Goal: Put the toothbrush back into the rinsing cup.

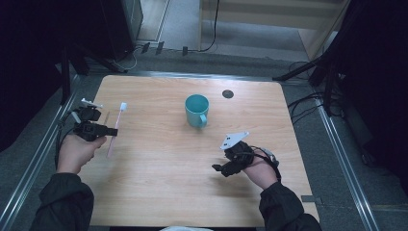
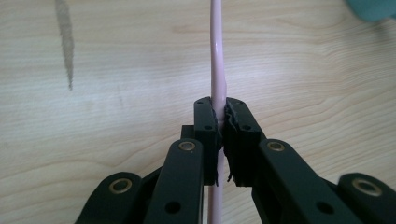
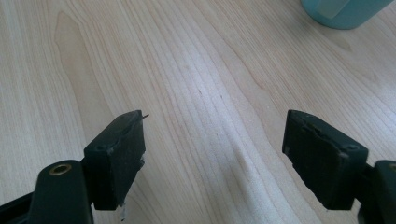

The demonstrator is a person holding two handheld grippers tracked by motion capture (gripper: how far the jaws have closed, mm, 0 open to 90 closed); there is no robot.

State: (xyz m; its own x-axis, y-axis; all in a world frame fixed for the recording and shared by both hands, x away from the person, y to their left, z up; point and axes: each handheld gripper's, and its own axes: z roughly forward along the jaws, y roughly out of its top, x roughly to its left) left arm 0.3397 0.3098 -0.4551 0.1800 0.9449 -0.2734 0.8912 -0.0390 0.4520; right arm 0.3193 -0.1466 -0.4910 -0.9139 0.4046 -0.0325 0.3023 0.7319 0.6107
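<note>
Toothbrush (image 1: 115, 129) time at our wooden table (image 1: 159, 192)! We hold a pink toothbrush in our left gripper (image 1: 114, 131), near the left edge of the table. Its jaws are squeezed tight on the thin pink handle, about halfway along it. In the left gripper view, the handle (image 2: 217, 70) runs straight up between the two black pads, and the wood shows behind it. From the high view, the white brush end (image 1: 123, 106) points away from us, and we see the toothbrush's shadow on the wood beside it.

Our right gripper (image 1: 217, 168) sits near the right side of the table, well apart from the toothbrush. Its jaws are wide open and hold nothing. Between them we see bare wood.

A blue-green cup (image 1: 197, 110) stands upright in the middle of the table, between our two hands but farther back. Its handle faces us.
</note>
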